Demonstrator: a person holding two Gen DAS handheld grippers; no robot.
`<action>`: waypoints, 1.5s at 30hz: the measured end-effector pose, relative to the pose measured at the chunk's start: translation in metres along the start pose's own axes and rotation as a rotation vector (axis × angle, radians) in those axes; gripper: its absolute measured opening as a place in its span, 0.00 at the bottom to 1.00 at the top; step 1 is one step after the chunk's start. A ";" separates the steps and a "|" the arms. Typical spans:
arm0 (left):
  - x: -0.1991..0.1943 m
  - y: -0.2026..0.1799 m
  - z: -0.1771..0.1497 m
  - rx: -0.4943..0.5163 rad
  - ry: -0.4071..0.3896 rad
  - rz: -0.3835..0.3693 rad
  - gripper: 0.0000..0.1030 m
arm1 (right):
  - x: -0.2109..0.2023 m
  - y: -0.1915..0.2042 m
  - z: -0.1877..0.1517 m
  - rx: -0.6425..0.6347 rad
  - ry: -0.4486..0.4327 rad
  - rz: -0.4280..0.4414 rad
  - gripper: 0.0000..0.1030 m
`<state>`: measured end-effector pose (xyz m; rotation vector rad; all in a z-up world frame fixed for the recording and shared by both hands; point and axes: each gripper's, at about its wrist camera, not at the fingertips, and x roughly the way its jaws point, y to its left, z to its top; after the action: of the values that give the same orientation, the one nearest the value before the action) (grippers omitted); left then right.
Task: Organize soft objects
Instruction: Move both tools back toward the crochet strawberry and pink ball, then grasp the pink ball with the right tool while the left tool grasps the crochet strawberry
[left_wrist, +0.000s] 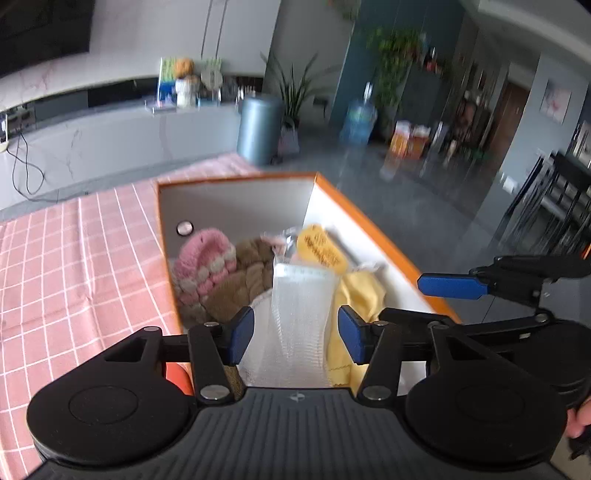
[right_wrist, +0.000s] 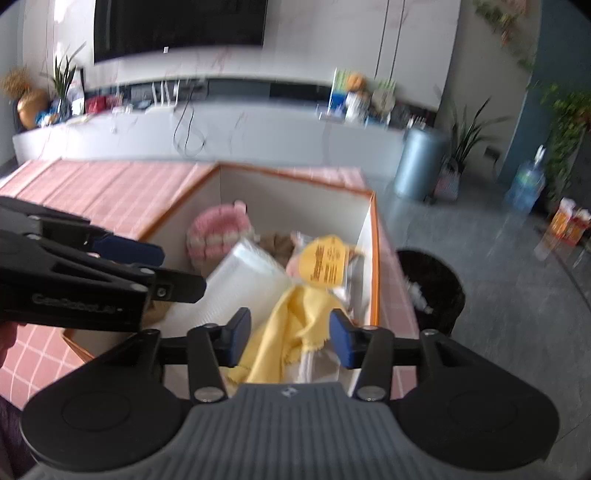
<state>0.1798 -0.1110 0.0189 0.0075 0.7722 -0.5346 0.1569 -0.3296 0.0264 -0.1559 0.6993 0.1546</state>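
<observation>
Left wrist: hand-held gripper (left_wrist: 296, 334) part open, seemingly empty

The left gripper (left_wrist: 295, 334) is hanging over an orange box (left_wrist: 373, 229) with its blue pads apart, touching nothing. A white mesh cloth (left_wrist: 301, 306) is lying below the gap. A pink knitted hat (left_wrist: 205, 262), something brown and fuzzy (left_wrist: 255, 273), a yellow cloth (left_wrist: 360, 295) and a round yellow tag (left_wrist: 319, 249) are sitting inside. The right gripper's blue finger (left_wrist: 452, 286) is poking in from the right. A pink checked tablecloth (left_wrist: 74, 258) is lying under the box.
</observation>
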 end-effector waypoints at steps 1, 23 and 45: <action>-0.007 0.001 -0.002 -0.006 -0.025 -0.008 0.61 | -0.005 0.004 -0.001 0.003 -0.027 -0.008 0.49; -0.102 0.082 -0.083 -0.165 -0.163 0.129 0.57 | -0.027 0.142 -0.014 -0.249 -0.164 0.166 0.49; -0.057 0.126 -0.075 -0.031 0.013 -0.009 0.60 | 0.074 0.184 0.055 -0.916 0.262 0.394 0.42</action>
<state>0.1546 0.0390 -0.0204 -0.0214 0.7935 -0.5318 0.2112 -0.1328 0.0033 -0.9280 0.8745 0.8437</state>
